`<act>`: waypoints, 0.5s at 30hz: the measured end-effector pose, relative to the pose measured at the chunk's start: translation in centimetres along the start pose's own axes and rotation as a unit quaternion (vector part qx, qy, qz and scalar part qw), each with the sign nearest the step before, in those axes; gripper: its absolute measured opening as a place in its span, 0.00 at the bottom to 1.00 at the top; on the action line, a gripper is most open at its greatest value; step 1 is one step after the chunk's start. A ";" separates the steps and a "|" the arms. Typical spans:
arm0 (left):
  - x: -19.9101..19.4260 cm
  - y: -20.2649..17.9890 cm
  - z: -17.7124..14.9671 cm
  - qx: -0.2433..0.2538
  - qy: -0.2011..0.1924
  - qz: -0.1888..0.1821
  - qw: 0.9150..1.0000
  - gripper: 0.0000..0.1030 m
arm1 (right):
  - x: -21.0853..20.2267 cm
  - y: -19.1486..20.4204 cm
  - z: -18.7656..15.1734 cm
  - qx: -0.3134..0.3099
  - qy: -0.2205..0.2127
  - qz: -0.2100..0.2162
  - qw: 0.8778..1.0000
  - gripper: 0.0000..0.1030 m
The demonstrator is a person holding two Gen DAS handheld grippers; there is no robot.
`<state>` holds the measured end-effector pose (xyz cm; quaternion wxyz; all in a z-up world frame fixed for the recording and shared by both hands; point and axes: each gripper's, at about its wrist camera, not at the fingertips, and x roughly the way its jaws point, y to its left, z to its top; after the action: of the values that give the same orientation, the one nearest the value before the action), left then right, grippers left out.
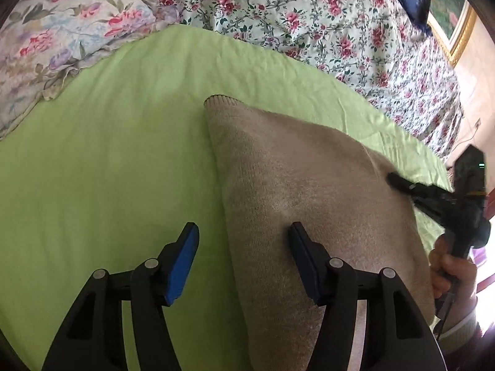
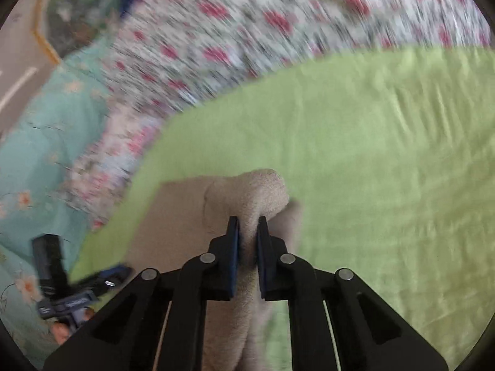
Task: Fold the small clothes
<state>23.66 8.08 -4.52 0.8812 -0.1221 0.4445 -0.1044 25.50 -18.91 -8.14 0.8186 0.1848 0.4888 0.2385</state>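
A beige knit garment (image 1: 297, 191) lies on a lime green sheet (image 1: 108, 160). My left gripper (image 1: 243, 232) is open and empty; its right finger is over the garment's left part, its left finger over the sheet. My right gripper (image 2: 247, 225) is shut on a bunched fold of the beige garment (image 2: 247, 191) and holds it raised. In the left wrist view the right gripper (image 1: 394, 177) sits at the garment's right edge. The right wrist view is blurred by motion.
Floral bedding (image 1: 309, 15) surrounds the green sheet at the back and right. A crumpled floral quilt (image 1: 46, 46) lies at the back left. A gold-framed picture (image 1: 454, 24) hangs at the far right. A teal floral cover (image 2: 37, 154) shows in the right wrist view.
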 end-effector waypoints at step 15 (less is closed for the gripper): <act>-9.9 -1.4 -11.2 0.054 -0.015 -0.015 0.998 0.59 | -8.1 1.8 -6.5 -0.007 -0.004 -0.002 1.000 0.27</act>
<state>8.75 8.26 -3.06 0.8914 -0.0822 0.4234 -0.1394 16.05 -21.59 -4.40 0.8223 0.1792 0.4839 0.2398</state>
